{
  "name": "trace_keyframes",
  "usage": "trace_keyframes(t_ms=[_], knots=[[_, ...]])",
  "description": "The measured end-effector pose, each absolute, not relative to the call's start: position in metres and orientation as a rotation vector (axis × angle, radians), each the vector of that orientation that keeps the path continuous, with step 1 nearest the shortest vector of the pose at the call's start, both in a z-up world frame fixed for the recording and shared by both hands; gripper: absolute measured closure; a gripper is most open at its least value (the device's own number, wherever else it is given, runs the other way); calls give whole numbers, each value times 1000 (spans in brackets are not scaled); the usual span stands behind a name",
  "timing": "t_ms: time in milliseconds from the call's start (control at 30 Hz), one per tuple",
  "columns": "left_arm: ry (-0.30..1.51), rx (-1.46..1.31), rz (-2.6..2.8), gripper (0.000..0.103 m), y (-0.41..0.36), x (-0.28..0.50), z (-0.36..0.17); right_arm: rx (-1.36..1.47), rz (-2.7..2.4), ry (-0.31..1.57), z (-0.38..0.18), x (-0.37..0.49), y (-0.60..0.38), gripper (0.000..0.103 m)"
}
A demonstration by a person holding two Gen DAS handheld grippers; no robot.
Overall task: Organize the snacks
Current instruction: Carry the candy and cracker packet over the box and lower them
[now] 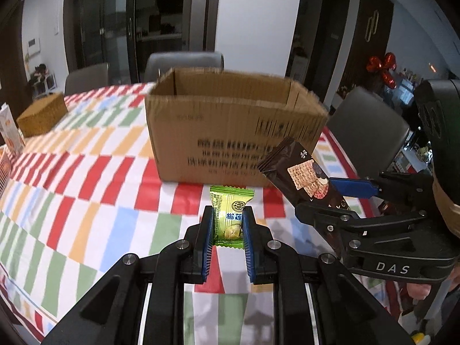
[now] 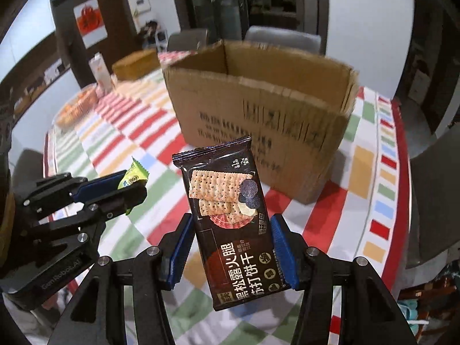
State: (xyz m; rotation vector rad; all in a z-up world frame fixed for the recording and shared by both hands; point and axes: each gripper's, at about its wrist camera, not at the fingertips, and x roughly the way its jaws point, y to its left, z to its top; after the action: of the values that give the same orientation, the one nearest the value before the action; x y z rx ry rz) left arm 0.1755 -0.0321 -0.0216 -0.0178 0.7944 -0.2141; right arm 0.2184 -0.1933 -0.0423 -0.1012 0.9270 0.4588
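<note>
Left gripper (image 1: 228,224): pinched the small green snack packet (image 1: 230,215), held above the chequered tablecloth (image 1: 86,201)
Right gripper (image 2: 230,247): clamped the dark cracker packet (image 2: 230,224); tilted
Cardboard box (image 1: 230,126): open-topped; stood just beyond both packets

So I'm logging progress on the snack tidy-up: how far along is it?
Midway. Both picks are done: the left claw grips a green candy, the right claw a dark cracker pack. Neither is yet in the open box ahead. Its contents are hidden.
</note>
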Motion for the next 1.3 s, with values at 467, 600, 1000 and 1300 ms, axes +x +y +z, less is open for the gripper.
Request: trace_keyframes(t_ms=[467,600,1000,1300], knots=[[625,-7,-239,83,-24,186,37,5,371,690,30,213,-197,48],[580,1,-243,83,-23,195,53,32,354,655,44,219,-200,48],[531,22,-265,83,-16,231,83,22,305,611,72,246,-198,48],[572,34,-290,83,-16,272,87,-43,267,645,75,280,-189,48]])
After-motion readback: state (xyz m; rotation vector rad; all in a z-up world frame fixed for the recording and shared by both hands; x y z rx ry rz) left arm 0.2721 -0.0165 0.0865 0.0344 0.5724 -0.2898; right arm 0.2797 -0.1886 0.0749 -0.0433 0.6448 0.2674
